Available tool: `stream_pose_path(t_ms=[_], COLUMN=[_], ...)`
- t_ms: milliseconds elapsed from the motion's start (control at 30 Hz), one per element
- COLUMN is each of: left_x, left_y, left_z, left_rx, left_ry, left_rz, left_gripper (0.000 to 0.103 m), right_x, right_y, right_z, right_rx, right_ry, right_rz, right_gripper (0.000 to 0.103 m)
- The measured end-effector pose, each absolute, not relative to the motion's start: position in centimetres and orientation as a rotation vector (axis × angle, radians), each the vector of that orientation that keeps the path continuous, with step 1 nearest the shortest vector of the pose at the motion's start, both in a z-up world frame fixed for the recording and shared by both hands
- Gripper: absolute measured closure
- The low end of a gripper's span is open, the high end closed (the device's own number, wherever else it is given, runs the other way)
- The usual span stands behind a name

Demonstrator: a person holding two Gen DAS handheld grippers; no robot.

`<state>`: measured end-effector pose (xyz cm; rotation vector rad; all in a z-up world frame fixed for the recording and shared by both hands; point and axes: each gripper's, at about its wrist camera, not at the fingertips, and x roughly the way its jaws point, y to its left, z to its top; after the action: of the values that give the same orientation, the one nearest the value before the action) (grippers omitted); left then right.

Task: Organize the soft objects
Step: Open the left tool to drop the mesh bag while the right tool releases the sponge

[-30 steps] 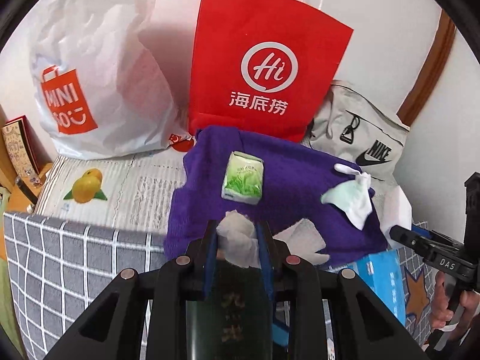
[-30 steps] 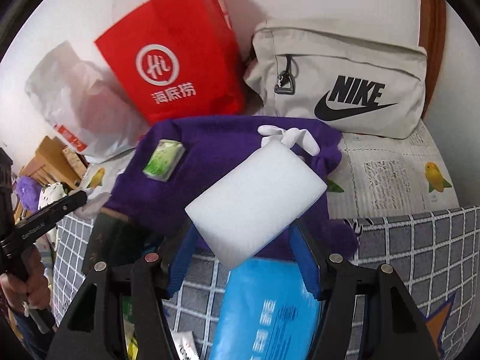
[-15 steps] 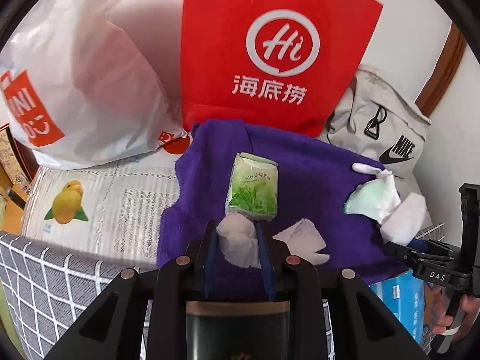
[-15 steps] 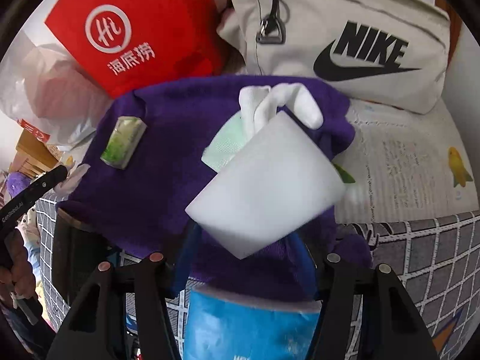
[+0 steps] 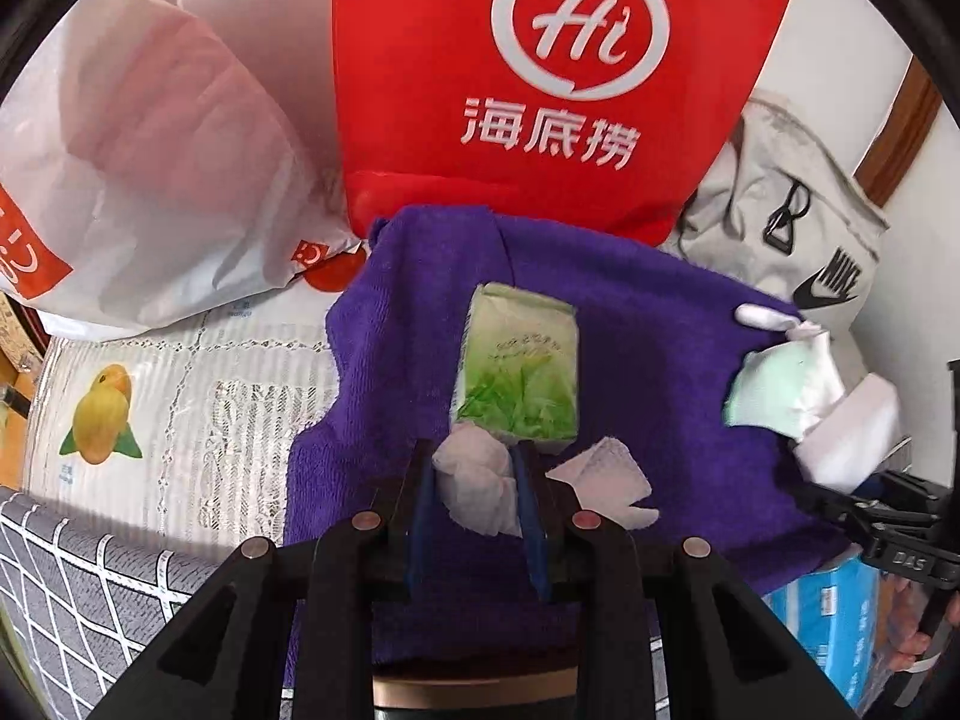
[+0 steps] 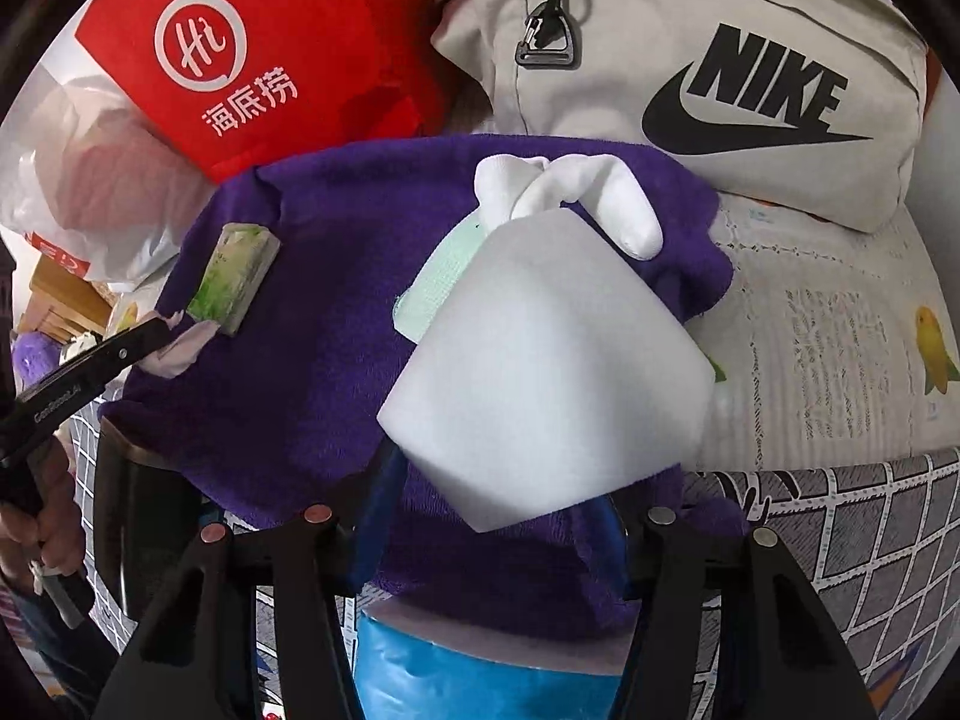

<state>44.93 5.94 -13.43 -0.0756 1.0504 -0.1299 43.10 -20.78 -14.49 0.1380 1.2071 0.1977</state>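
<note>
A red paper bag, a white plastic bag and a grey Nike bag are stood at the far side; their contents are hidden. A crumpled white tissue is clamped by the left gripper over the purple towel, just near of the green tissue pack. A white sponge block is gripped by the right gripper, whose jaws have just been closing, above the towel's right part.

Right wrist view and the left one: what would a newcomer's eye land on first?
In the right wrist view, the white sponge block fills the centre, held by the right gripper above the purple towel. In the left wrist view, the red paper bag stands behind the towel, and the left gripper pinches a crumpled tissue by the green tissue pack.
</note>
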Motion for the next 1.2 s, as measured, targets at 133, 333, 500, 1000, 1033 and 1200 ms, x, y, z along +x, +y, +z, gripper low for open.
stream_pose_path(t_ms=[133,333,500,1000,1033,1200], left_x=[45.3,45.6,45.5,42.2,41.7,39.1], left_y=[6.2,6.2,6.4,6.4,6.7,6.8], left_z=[-14.2,-14.7,-14.1,-11.0,-10.6,-8.9], left_rx=[-0.069,-0.076,-0.123,-0.103,-0.105,-0.113], left_ry=[1.088,1.113,1.089,1.057,1.050,1.018], left_rz=[-0.111,-0.093,-0.103,-0.095,-0.098,-0.111], left_gripper=[0.078,0.073,0.041,0.037,0.037,0.037], right_x=[42.9,42.4,41.5,37.9,37.6,35.5], right_y=[-21.0,-21.2,-21.4,-21.4,-21.5,-21.8], right_z=[-14.4,-14.1,-13.5,-11.1,-10.8,-9.2], right_rx=[0.122,0.121,0.102,0.102,0.108,0.135], right_ry=[1.211,1.232,1.234,1.204,1.195,1.135], right_rz=[0.209,0.211,0.202,0.203,0.201,0.198], right_gripper=[0.045,0.043,0.040,0.030,0.030,0.030])
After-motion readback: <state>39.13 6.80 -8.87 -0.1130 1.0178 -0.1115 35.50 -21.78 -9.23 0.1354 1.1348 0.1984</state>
